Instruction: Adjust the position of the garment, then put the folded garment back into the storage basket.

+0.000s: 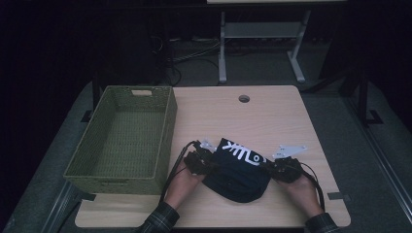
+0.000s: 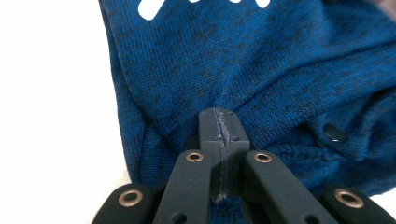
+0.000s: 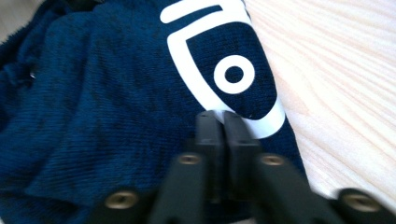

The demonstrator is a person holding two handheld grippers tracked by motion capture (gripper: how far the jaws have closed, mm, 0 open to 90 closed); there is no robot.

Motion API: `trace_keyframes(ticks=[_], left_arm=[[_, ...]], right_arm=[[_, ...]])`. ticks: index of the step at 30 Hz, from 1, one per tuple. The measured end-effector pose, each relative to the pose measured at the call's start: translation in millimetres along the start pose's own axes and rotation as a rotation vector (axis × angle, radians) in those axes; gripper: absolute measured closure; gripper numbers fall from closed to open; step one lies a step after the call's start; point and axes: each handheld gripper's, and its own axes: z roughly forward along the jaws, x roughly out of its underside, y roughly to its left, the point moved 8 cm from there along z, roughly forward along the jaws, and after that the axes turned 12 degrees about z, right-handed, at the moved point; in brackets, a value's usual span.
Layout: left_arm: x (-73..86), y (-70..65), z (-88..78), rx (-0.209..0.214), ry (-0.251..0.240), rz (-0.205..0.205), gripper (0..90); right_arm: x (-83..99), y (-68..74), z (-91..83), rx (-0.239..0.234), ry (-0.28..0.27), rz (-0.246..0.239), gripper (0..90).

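Observation:
A dark blue knitted garment (image 1: pixel 238 174) with a white fish-skeleton print lies bunched near the front middle of the wooden table (image 1: pixel 272 116). My left gripper (image 1: pixel 210 163) pinches its left edge, jaws shut on the fabric (image 2: pixel 261 65). My right gripper (image 1: pixel 272 167) pinches its right edge beside the white fish head (image 3: pixel 231 74), jaws shut on the cloth (image 3: pixel 93 107). A hand holds each gripper from below.
A green woven basket (image 1: pixel 167 141) stands at the table's left, its inside bare. A round cable hole (image 1: pixel 244 98) sits near the far edge. Beyond the table are the white legs of another desk (image 1: pixel 222 48) and cables on the floor.

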Motion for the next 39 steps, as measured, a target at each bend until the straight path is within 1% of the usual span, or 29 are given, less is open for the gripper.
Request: trace_keyframes(ticks=[1, 3, 4, 5, 6, 8, 10, 12, 13, 14, 16, 18, 20, 22, 23, 25, 29, 30, 31, 32, 33, 36, 38, 39], left_arm=[[0.0, 0.0, 0.0, 0.000, 0.000, 0.000, 84.5], [-2.9, 1.8, -5.7, 0.006, -0.026, -0.012, 76.9], [-3.6, 3.2, -8.0, 0.004, -0.031, -0.013, 72.5], [-5.0, 4.6, -9.5, -0.005, -0.043, -0.023, 68.5], [-5.2, 6.8, -11.4, -0.010, -0.040, -0.023, 62.8], [-7.6, 9.4, -13.5, -0.007, -0.062, -0.048, 54.7], [-8.8, 12.6, -15.4, -0.010, -0.066, -0.051, 47.1], [-9.8, 15.9, -16.7, -0.013, -0.063, -0.042, 42.2], [-11.3, 18.3, -16.8, -0.021, -0.065, -0.043, 40.0], [-12.2, 19.9, -17.0, -0.020, -0.066, -0.041, 37.5], [-15.1, 24.0, -15.9, -0.015, -0.070, -0.040, 35.2], [-18.7, 29.1, -13.9, -0.024, -0.068, -0.041, 31.5], [-23.1, 34.1, -12.0, -0.020, -0.077, -0.047, 29.1], [-26.3, 38.3, -9.4, -0.027, -0.085, -0.059, 26.9], [-26.3, 38.3, -9.4, -0.027, -0.085, -0.059, 26.1], [-27.5, 44.2, -3.3, -0.028, -0.076, -0.060, 24.2], [-24.6, 48.7, 9.3, -0.010, -0.053, -0.070, 21.6], [-24.0, 48.7, 12.3, -0.003, -0.055, -0.082, 21.1], [-22.2, 49.2, 14.3, 0.002, -0.045, -0.082, 20.6], [-21.5, 49.1, 16.5, 0.003, -0.047, -0.089, 20.5], [-20.7, 49.4, 18.1, 0.004, -0.048, -0.090, 20.5], [-16.0, 49.5, 23.8, 0.000, -0.025, -0.073, 20.4], [-14.5, 48.2, 28.1, 0.004, -0.024, -0.075, 19.7], [-13.5, 48.4, 28.7, 0.005, -0.016, -0.066, 19.7]], right_arm=[[0.2, 0.4, -3.1, 0.007, -0.009, -0.001, 76.2], [1.7, -0.4, -10.2, 0.026, -0.025, -0.004, 69.7], [3.1, -0.9, -13.7, 0.030, -0.030, 0.003, 66.7], [4.4, -2.1, -16.8, 0.036, -0.034, 0.008, 63.5], [5.4, -3.5, -19.8, 0.048, -0.039, 0.020, 59.2], [8.0, -6.1, -26.5, 0.054, -0.055, 0.032, 53.1], [12.3, -8.7, -32.3, 0.070, -0.068, 0.045, 45.3], [19.6, -11.4, -37.5, 0.082, -0.071, 0.059, 38.8], [23.7, -12.7, -39.7, 0.088, -0.071, 0.064, 35.3], [29.1, -14.1, -41.5, 0.094, -0.066, 0.068, 31.5], [36.6, -16.3, -42.8, 0.111, -0.063, 0.072, 25.3], [45.3, -18.4, -42.3, 0.122, -0.049, 0.082, 19.0], [51.8, -21.0, -41.4, 0.138, -0.040, 0.085, 17.5], [55.4, -24.7, -40.8, 0.160, -0.039, 0.091, 14.3], [56.6, -25.8, -40.0, 0.159, -0.036, 0.097, 14.2], [57.0, -27.7, -38.1, 0.170, -0.037, 0.101, 13.9], [57.1, -28.4, -35.0, 0.161, -0.038, 0.105, 13.3], [57.2, -28.4, -35.0, 0.161, -0.038, 0.106, 13.3], [57.2, -28.4, -35.0, 0.160, -0.037, 0.105, 13.3], [57.1, -28.4, -34.9, 0.159, -0.036, 0.104, 13.2], [57.0, -28.6, -34.7, 0.158, -0.036, 0.104, 13.1], [56.6, -28.6, -34.3, 0.156, -0.037, 0.104, 12.8], [56.4, -29.0, -34.1, 0.156, -0.036, 0.100, 12.6], [56.4, -29.1, -34.1, 0.156, -0.035, 0.100, 12.6]])
